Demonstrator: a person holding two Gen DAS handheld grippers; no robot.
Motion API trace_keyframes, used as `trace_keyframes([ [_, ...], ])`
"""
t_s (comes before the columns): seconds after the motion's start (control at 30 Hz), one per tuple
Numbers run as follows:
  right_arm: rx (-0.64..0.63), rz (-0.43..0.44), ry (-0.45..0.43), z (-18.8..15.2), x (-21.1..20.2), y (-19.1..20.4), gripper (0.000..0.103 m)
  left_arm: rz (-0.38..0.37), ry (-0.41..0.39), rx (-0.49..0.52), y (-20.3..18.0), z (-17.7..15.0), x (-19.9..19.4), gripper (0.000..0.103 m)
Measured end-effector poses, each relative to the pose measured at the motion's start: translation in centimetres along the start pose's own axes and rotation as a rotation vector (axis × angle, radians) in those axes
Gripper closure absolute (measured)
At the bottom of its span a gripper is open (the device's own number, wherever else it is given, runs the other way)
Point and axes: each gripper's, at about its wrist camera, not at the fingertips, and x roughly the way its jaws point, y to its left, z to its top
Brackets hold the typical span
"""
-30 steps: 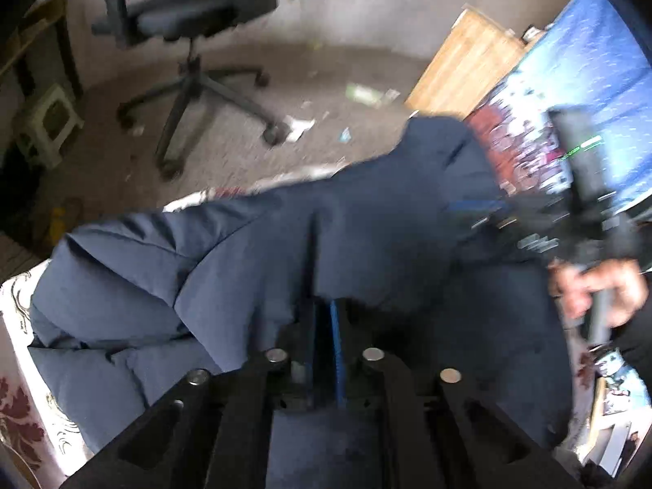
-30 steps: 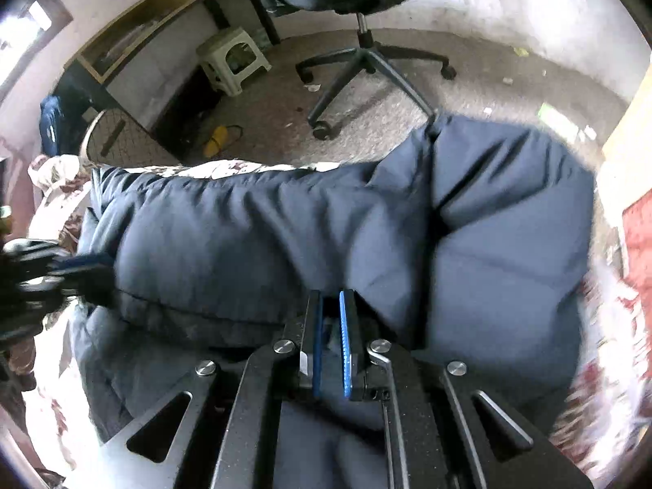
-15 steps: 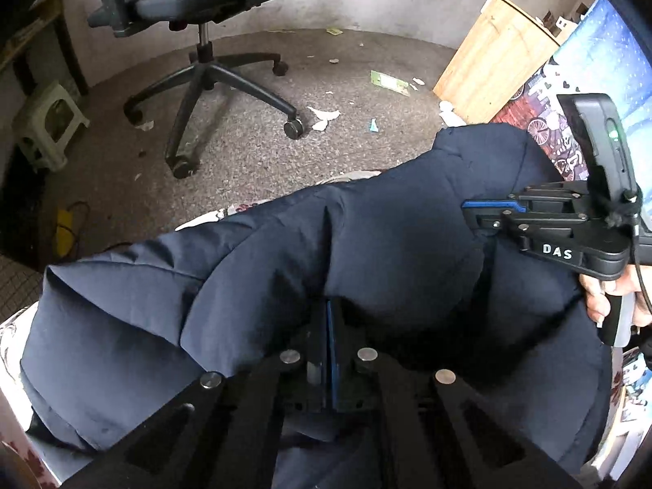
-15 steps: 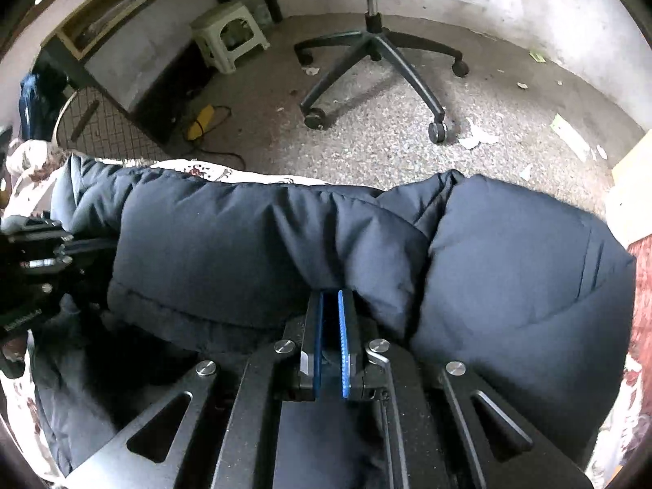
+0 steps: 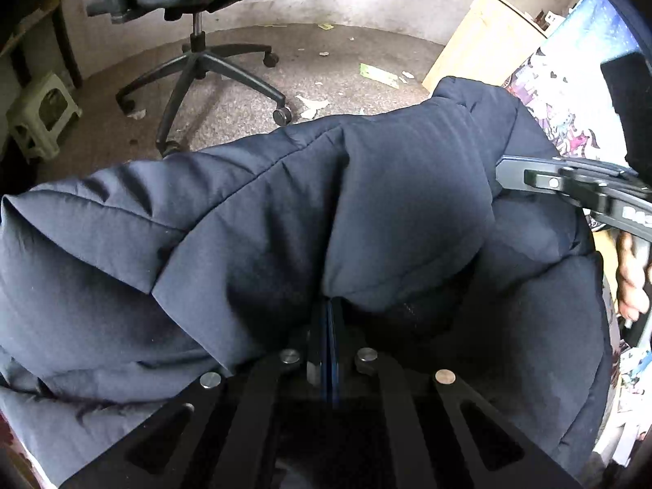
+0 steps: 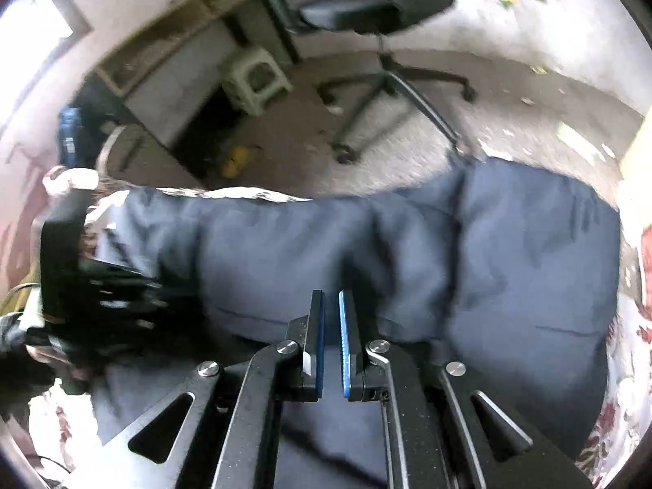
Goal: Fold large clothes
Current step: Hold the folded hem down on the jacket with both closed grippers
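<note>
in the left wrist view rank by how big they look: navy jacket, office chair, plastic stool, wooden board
1. navy jacket, by far the largest, though it lies nearest the camera
2. office chair
3. wooden board
4. plastic stool, partly cut off at the fisheye edge

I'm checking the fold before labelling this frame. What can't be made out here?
- Left wrist view: the left gripper has its tips buried under the jacket, so the pinched layer is hidden.
- Left wrist view: the right gripper is cut off by the right edge.
- Right wrist view: motion blur; whether any fabric sits between the slightly parted jaws is unclear.
- Both views: the jacket covers the bedsheet and runs past the frame.
</note>
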Motion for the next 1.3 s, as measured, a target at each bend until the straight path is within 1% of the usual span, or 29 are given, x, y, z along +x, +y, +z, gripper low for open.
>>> trace_keyframes([
  [0.07, -0.001, 0.022, 0.066, 0.2, 2.1, 0.6, 0.098, -0.001, 0.001, -0.003, 0.2, 0.1, 0.1, 0.100],
  [0.13, -0.003, -0.018, 0.193, -0.7, 6.2, 0.5, 0.098, -0.004, 0.001, -0.005, 0.2, 0.0, 0.2, 0.100],
  [0.17, 0.006, -0.020, 0.180, -1.2, 7.2, 0.2, 0.099, -0.004, 0.001, -0.002, 0.1, -0.2, 0.3, 0.100],
  [0.23, 0.031, -0.008, 0.153, -1.8, 7.5, -0.2, 0.099, 0.001, -0.008, -0.001, 0.1, -0.4, 0.4, 0.100],
  [0.3, 0.052, 0.002, 0.149, -2.0, 7.0, -0.4, 0.099, 0.002, -0.013, -0.009, 0.1, -0.4, 0.2, 0.100],
  [0.37, 0.090, 0.026, 0.126, -2.2, 5.3, -0.8, 0.099, 0.005, -0.012, -0.002, 0.0, -0.3, 0.2, 0.100],
  [0.4, 0.093, 0.032, 0.097, -2.4, 4.4, -1.1, 0.099, 0.005, -0.011, 0.001, 0.0, -0.3, 0.2, 0.100],
  [0.5, 0.083, 0.017, -0.040, -2.1, 0.7, -1.3, 0.099, -0.003, -0.007, -0.012, 0.2, -0.2, 0.3, 0.100],
  [0.53, 0.092, 0.014, -0.059, -1.8, 0.3, -1.5, 0.099, -0.002, -0.009, -0.012, 0.2, -0.2, 0.3, 0.100],
  [0.57, 0.103, -0.011, -0.065, -1.1, 0.4, -2.0, 0.099, 0.000, -0.013, -0.015, 0.2, -0.2, 0.3, 0.100],
  [0.6, 0.109, -0.056, -0.068, 0.1, 0.9, -2.6, 0.099, 0.001, -0.016, -0.016, 0.2, -0.3, 0.3, 0.100],
  [0.67, 0.149, -0.159, -0.070, 0.7, 2.4, -4.4, 0.099, -0.001, -0.022, -0.012, 0.2, -0.4, 0.2, 0.100],
  [0.7, 0.170, -0.157, -0.063, 0.5, 3.3, -5.4, 0.100, -0.007, -0.027, -0.012, 0.3, -0.4, 0.1, 0.100],
  [0.73, 0.199, -0.124, -0.061, -0.1, 4.3, -6.4, 0.101, -0.019, -0.036, -0.007, 0.3, -0.5, -0.1, 0.100],
  [0.77, 0.216, -0.118, -0.066, -0.5, 4.9, -6.7, 0.103, -0.022, -0.039, 0.000, 0.4, -0.5, -0.2, 0.100],
  [0.8, 0.227, -0.116, -0.081, -0.7, 5.2, -6.9, 0.103, -0.022, -0.038, 0.006, 0.4, -0.5, -0.2, 0.100],
  [0.9, 0.177, -0.170, -0.084, -0.8, 5.1, -5.5, 0.103, -0.017, -0.036, 0.006, 0.5, -0.5, -0.1, 0.100],
  [0.93, 0.166, -0.174, -0.086, -0.8, 4.8, -5.2, 0.103, -0.011, -0.043, 0.006, 0.4, -0.6, -0.4, 0.100],
  [1.0, 0.163, -0.165, -0.118, -0.6, 3.3, -5.0, 0.103, -0.012, -0.085, 0.015, 0.0, -0.9, -1.6, 0.100],
  [1.03, 0.156, -0.173, -0.141, -0.6, 2.6, -4.9, 0.103, -0.026, -0.127, 0.025, -0.1, -1.2, -2.6, 0.100],
  [1.1, 0.135, -0.209, -0.196, -0.6, 1.2, -5.0, 0.102, -0.042, -0.282, 0.019, 0.2, -1.8, -5.6, 0.100],
  [1.13, 0.142, -0.222, -0.197, -0.3, 1.0, -5.6, 0.101, -0.037, -0.329, 0.001, 0.6, -1.8, -6.4, 0.100],
  [1.17, 0.165, -0.217, -0.178, -0.1, 1.4, -6.3, 0.101, -0.022, -0.385, -0.053, 1.6, -1.6, -7.4, 0.100],
  [1.23, 0.182, -0.207, -0.150, -0.1, 2.0, -7.2, 0.101, -0.006, -0.407, -0.138, 3.4, -1.1, -7.6, 0.100],
  [1.27, 0.173, -0.222, -0.138, -0.1, 2.6, -7.2, 0.102, 0.038, -0.373, -0.188, 4.4, -0.6, -7.0, 0.100],
  [1.3, 0.165, -0.235, -0.138, -0.5, 2.7, -6.9, 0.101, 0.076, -0.321, -0.218, 5.2, -0.2, -6.0, 0.100],
])
